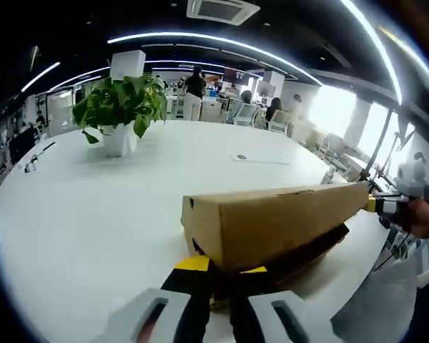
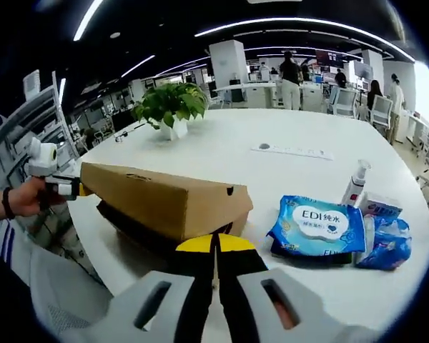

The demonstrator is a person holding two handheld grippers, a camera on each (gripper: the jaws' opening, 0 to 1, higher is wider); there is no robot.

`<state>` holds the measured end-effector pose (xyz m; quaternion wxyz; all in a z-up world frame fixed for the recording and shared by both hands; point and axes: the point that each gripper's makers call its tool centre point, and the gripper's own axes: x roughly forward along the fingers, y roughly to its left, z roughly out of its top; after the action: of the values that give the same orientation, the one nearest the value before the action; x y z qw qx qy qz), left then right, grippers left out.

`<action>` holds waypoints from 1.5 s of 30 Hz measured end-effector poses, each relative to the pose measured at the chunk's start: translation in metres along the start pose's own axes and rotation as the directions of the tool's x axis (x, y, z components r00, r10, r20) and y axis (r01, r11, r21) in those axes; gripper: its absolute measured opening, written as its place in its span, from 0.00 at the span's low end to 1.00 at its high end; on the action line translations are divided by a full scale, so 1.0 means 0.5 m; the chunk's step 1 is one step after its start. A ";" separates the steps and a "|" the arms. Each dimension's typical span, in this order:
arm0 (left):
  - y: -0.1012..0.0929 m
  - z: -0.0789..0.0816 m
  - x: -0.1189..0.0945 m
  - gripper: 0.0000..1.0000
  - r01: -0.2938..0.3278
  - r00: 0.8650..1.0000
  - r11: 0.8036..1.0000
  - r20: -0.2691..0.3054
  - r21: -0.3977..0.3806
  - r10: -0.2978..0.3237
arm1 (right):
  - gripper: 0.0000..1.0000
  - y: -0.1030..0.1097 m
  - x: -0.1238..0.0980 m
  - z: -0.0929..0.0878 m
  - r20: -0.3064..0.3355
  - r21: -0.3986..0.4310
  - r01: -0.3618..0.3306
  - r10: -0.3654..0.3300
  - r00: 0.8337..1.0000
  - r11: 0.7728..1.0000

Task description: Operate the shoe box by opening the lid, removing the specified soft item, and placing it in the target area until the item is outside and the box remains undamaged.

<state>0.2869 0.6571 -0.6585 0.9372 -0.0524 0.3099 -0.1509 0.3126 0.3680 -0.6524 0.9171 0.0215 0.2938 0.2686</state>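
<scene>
The shoe box (image 1: 272, 221) is sitting on the white surface (image 1: 93, 214), its cardboard lid (image 2: 164, 200) raised. The left gripper (image 1: 220, 275) and right gripper (image 2: 216, 250) are each clamping 1 end of the lid, jaws closed.

Right gripper (image 2: 215, 246) jaws together at cardboard lid (image 2: 164, 196) edge; left gripper (image 2: 70, 188) at far end; wipes pack (image 2: 318, 225) beside box.
</scene>
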 end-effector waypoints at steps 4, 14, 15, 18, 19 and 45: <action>-0.001 -0.007 -0.005 0.06 0.001 1.000 1.000 -0.004 0.006 -0.001 | 0.00 0.003 0.004 -0.006 -0.008 0.008 0.000 0.000 1.000 1.000; 0.001 -0.039 -0.010 0.06 -0.002 1.000 1.000 -0.025 0.000 0.002 | 0.00 0.007 0.013 -0.040 -0.025 0.052 -0.008 0.009 1.000 0.999; 0.001 -0.040 -0.011 0.06 -0.003 1.000 1.000 -0.027 0.001 0.003 | 0.00 0.008 0.014 -0.044 -0.028 0.058 -0.009 0.011 1.000 0.998; 0.001 -0.046 -0.012 0.06 -0.004 0.999 1.000 -0.034 0.008 0.004 | 0.00 0.009 0.017 -0.051 -0.033 0.087 -0.011 0.014 0.999 0.996; -0.001 -0.049 -0.012 0.06 -0.003 0.999 1.000 -0.038 0.013 0.003 | 0.00 0.010 0.018 -0.053 -0.037 0.091 -0.011 0.015 0.999 0.996; 0.003 -0.095 -0.022 0.06 -0.013 0.997 1.000 -0.077 0.003 0.013 | 0.00 0.007 0.031 -0.102 -0.083 0.161 -0.013 0.027 0.996 0.987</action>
<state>0.2506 0.6619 -0.6910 0.9256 -0.0434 0.3461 -0.1473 0.2933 0.3725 -0.7021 0.8963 0.0866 0.3528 0.2541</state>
